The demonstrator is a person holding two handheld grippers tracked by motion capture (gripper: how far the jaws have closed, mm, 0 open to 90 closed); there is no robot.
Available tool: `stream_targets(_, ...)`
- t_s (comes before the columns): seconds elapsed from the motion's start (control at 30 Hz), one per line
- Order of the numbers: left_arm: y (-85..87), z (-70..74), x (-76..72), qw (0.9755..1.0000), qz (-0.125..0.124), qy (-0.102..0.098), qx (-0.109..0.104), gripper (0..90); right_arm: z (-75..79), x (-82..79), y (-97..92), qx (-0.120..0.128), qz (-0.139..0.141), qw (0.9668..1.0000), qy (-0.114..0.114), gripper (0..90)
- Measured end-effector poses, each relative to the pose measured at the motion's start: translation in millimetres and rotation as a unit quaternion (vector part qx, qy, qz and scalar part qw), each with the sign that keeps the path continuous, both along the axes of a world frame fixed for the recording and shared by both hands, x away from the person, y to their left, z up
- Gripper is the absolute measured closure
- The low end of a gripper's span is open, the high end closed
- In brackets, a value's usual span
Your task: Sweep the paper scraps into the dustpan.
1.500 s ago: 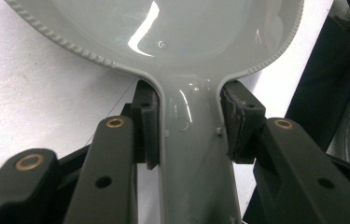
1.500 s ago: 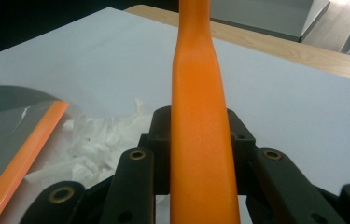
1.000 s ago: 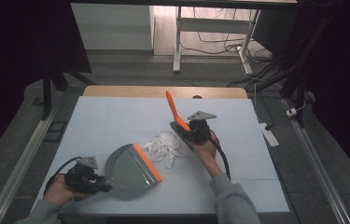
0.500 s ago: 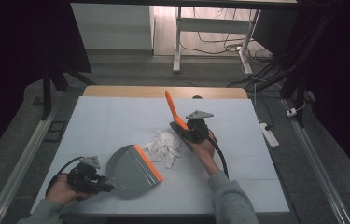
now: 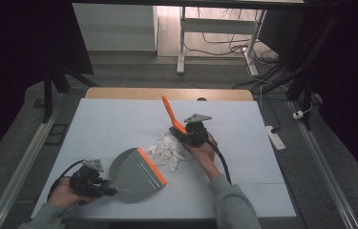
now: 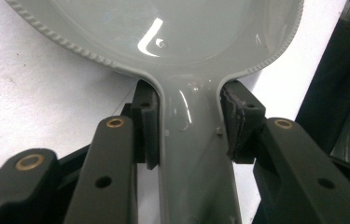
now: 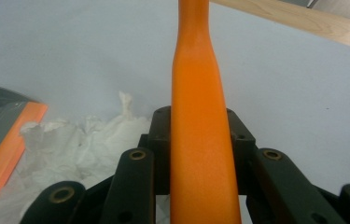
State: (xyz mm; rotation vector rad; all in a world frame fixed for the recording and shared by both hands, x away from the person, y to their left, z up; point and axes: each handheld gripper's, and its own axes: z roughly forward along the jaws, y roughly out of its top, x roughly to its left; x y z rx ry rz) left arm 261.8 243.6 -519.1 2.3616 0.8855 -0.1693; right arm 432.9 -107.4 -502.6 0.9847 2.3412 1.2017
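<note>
Grey dustpan point(image 5: 136, 172) handle clamped in left tool point(image 6: 189, 128), orange lip just beside the paper scraps point(image 5: 167, 150). Orange brush point(image 5: 173, 117) gripped in right tool point(image 7: 200, 154), just beyond the scraps. Best swept low toward the dustpan, lip pressed flat on bench point(image 5: 243, 129).

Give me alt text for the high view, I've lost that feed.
On a pale blue table, the left gripper clamps the handle of a grey dustpan with an orange lip, which faces a pile of crumpled white paper scraps. Just beyond the pile, the right gripper grips an orange brush handle that rises up and away.
</note>
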Motion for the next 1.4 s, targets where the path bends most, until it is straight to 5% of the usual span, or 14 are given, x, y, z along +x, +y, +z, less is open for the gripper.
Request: stream_targets(1.4,-0.8,-0.1,0.9,1.0,-0.001,0.002,0.0,61.7,-6.9,-29.3,47.5,0.004,0.069,0.9975,0.009,69.8)
